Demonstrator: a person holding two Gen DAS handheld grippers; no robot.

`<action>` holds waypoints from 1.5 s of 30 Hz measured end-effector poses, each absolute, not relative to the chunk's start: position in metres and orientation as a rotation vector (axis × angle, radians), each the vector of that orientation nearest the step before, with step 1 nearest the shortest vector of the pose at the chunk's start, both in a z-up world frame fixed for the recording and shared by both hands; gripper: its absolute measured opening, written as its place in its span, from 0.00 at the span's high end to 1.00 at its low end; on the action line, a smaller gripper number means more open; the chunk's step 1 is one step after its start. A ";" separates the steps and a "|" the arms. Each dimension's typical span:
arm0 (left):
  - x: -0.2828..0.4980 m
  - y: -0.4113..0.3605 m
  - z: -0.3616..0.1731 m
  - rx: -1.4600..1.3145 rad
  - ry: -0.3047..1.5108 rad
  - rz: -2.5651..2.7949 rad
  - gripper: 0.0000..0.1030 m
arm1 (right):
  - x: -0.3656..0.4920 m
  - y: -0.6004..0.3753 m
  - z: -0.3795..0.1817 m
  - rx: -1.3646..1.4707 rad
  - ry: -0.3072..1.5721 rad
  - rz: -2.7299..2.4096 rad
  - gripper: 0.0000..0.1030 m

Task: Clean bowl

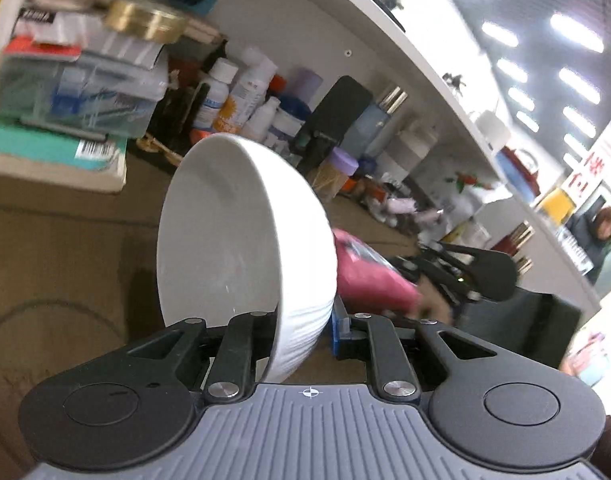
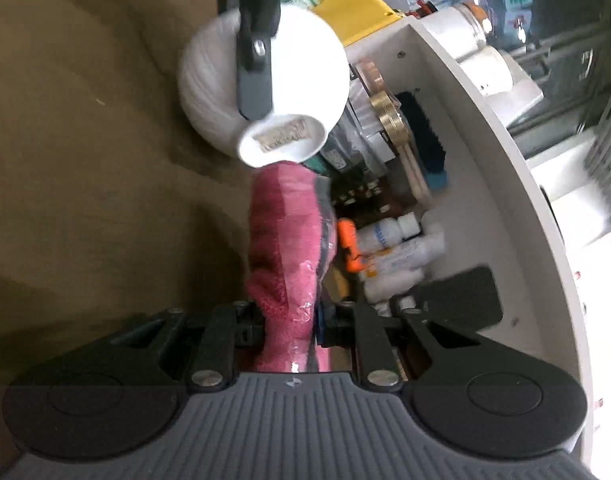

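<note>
Writing: we read none; sticker [image 2: 282, 135] under the bowl's foot is blurred.
Left gripper [image 1: 305, 326]: clamped on white bowl [image 1: 241, 240] rim.
Right gripper [image 2: 289, 320]: clamped on pink cloth [image 2: 283, 236].
Surface: brown tabletop [image 1: 57, 248], cluttered white shelf [image 1: 305, 32] behind.

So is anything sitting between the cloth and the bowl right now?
Nothing visible. The right gripper is shut on the pink cloth, whose far end reaches up to the foot of the bowl, with only open air around it. The left gripper is clamped on the bowl's rim, away from the foot.
</note>
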State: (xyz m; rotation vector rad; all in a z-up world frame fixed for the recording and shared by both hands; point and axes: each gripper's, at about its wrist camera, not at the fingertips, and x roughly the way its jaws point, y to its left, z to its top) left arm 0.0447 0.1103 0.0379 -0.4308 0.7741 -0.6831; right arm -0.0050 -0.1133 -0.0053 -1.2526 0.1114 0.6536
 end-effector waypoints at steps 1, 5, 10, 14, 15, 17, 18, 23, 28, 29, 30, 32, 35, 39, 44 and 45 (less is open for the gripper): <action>0.044 0.110 0.036 -0.430 0.782 -0.684 0.77 | -0.004 -0.107 -0.008 -1.263 0.092 0.653 0.81; 0.047 0.117 0.034 -0.453 0.779 -0.671 0.76 | -0.018 -0.096 -0.016 -1.329 -0.040 0.694 0.82; 0.051 0.120 0.035 -0.416 0.796 -0.669 0.73 | -0.061 -0.118 -0.023 -1.400 -0.188 0.862 0.82; 0.050 0.109 0.034 -0.349 0.818 -0.652 0.68 | -0.084 -0.145 -0.015 -1.318 -0.155 0.971 0.82; 0.049 0.105 0.034 -0.325 0.822 -0.646 0.67 | -0.084 -0.151 -0.011 -1.280 -0.122 0.957 0.82; 0.047 0.094 0.036 -0.264 0.830 -0.633 0.67 | -0.079 -0.164 -0.003 -1.198 -0.071 0.897 0.82; 0.046 0.089 0.037 -0.238 0.835 -0.627 0.67 | -0.073 -0.176 0.005 -1.118 -0.030 0.868 0.82; 0.042 0.056 0.045 -0.117 0.847 -0.611 0.68 | -0.034 -0.218 0.036 -0.705 0.146 0.770 0.82; 0.034 0.004 0.044 0.066 0.857 -0.594 0.68 | 0.015 -0.246 0.057 -0.272 0.353 0.792 0.82; 0.033 -0.006 0.044 0.100 0.850 -0.594 0.68 | 0.025 -0.249 0.057 -0.206 0.396 0.794 0.82; 0.032 -0.017 0.043 0.135 0.839 -0.580 0.59 | 0.038 -0.250 0.056 -0.140 0.452 0.788 0.82; 0.031 -0.032 0.041 0.182 0.823 -0.553 0.49 | 0.057 -0.247 0.047 -0.062 0.537 0.761 0.82; 0.032 -0.040 0.037 0.194 0.818 -0.532 0.42 | 0.074 -0.241 0.021 -0.037 0.631 0.700 0.81; 0.019 -0.036 0.038 0.174 0.790 -0.521 0.29 | 0.083 -0.248 -0.002 0.109 0.687 0.702 0.68; -0.021 -0.038 0.065 0.194 0.666 -0.462 0.00 | 0.085 -0.251 -0.003 0.143 0.686 0.707 0.26; -0.031 -0.037 0.071 0.205 0.639 -0.447 0.00 | 0.082 -0.244 -0.001 0.096 0.684 0.703 0.13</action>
